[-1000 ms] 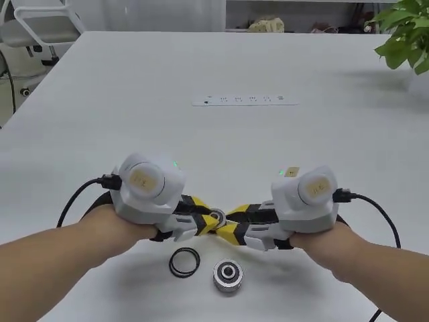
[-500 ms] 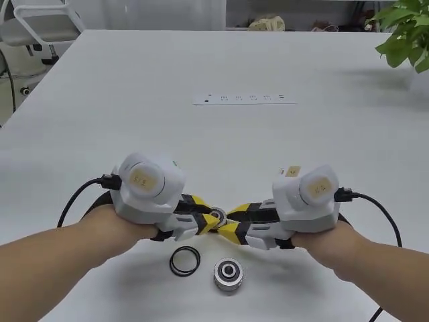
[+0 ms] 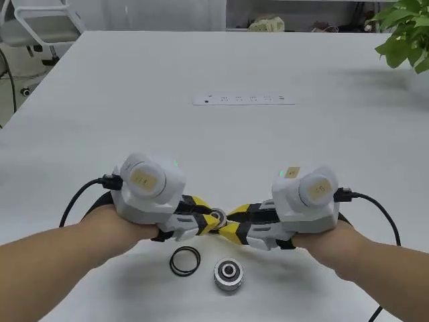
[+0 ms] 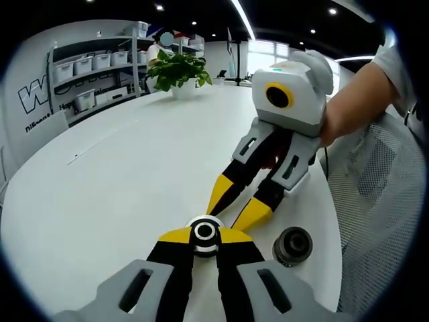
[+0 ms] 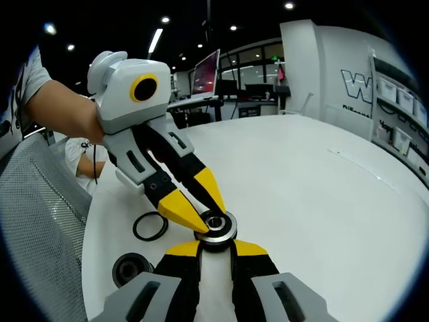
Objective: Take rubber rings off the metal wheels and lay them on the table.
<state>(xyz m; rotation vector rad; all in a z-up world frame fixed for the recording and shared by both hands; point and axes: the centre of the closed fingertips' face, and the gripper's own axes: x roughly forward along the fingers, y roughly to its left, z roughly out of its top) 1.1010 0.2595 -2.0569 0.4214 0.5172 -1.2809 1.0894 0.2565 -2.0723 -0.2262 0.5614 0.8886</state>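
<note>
Both grippers are low over the near edge of the white table (image 3: 201, 147), noses in, tips meeting at centre.

Left hand (image 3: 124, 231) wraps its gripper body from behind. Forearm enters from 8 o'clock and runs nearly level. Left gripper (image 3: 204, 223) points toward 3 o'clock, nose dipped slightly.

Right hand (image 3: 323, 238) mirrors it, forearm entering from 4 o'clock. Right gripper (image 3: 228, 228) points toward 9 o'clock. A black cable trails off each gripper's outer end.

Held wheel (image 3: 216, 217) sits between the two noses, just above the table. In the left gripper view the left jaws' yellow tips flank the held wheel (image 4: 204, 233) on both sides and clamp it. The right gripper (image 4: 234, 211) comes in there from 1 o'clock, both tips down at the wheel's far rim.

In the right gripper view the right jaws stand narrowly parted, tips at the near rim of the held wheel (image 5: 216, 228). Cannot tell whether they actually pinch it. The left gripper (image 5: 198, 204) slants in there from 10 o'clock.

Rubber ring (image 3: 184, 260) lies flat on the table at 7 o'clock from the held wheel, free of both grippers. Spare wheel (image 3: 228, 275) rests on the table at 6 o'clock from the held wheel, just beside the ring and not touching it.

Power strip (image 3: 244, 100) lies far off at 12 o'clock. Plant (image 3: 405, 33) stands in the far corner at 2 o'clock.
</note>
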